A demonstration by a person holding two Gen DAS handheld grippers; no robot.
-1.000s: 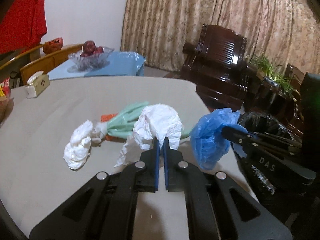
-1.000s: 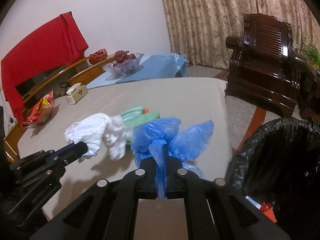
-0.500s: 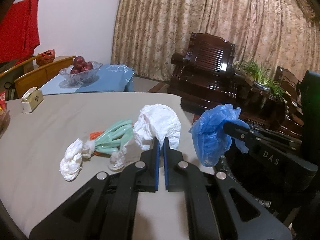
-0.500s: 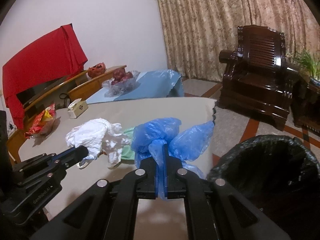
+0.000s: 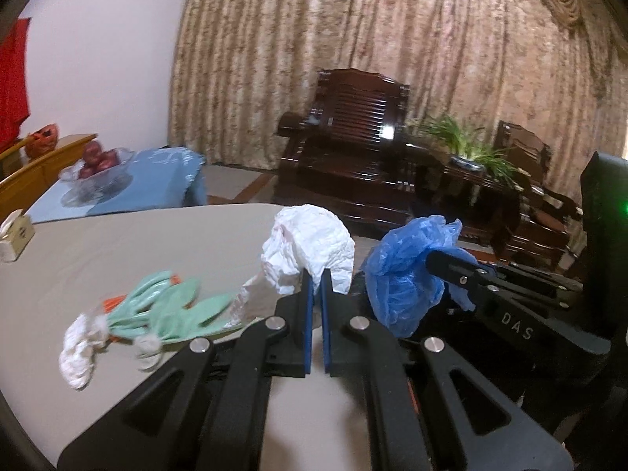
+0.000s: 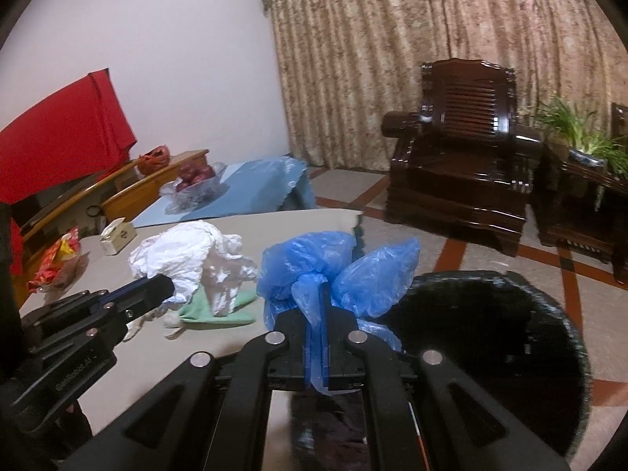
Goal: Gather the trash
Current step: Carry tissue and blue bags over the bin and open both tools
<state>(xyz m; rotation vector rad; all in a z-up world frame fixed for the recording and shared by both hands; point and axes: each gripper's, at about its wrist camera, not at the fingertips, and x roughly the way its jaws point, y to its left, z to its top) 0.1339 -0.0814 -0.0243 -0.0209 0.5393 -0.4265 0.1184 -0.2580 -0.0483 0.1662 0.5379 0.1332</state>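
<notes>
My left gripper (image 5: pixel 317 276) is shut on a crumpled white plastic bag (image 5: pixel 310 251) and holds it above the right edge of the table. My right gripper (image 6: pixel 318 286) is shut on a crumpled blue plastic bag (image 6: pixel 337 271), held above the near rim of a black-lined trash bin (image 6: pixel 490 333). The blue bag (image 5: pixel 408 271) and right gripper also show in the left wrist view. The white bag (image 6: pixel 192 251) also shows in the right wrist view. A green glove-like piece (image 5: pixel 165 306) and a white tissue wad (image 5: pixel 78 357) lie on the table.
The table has a beige cloth (image 5: pixel 98 243). A tissue box (image 5: pixel 13 235) stands at its far left. A snack packet (image 6: pixel 59 259) lies at the table's left end. A fruit bowl (image 6: pixel 194 184) sits on a blue-covered table behind. Dark wooden armchairs (image 6: pixel 463 149) stand beyond the bin.
Both grippers have lifted and moved right with their bags, off the table towards the bin. The blue bag now hangs over the bin's rim. The green piece and tissue stay on the table.
</notes>
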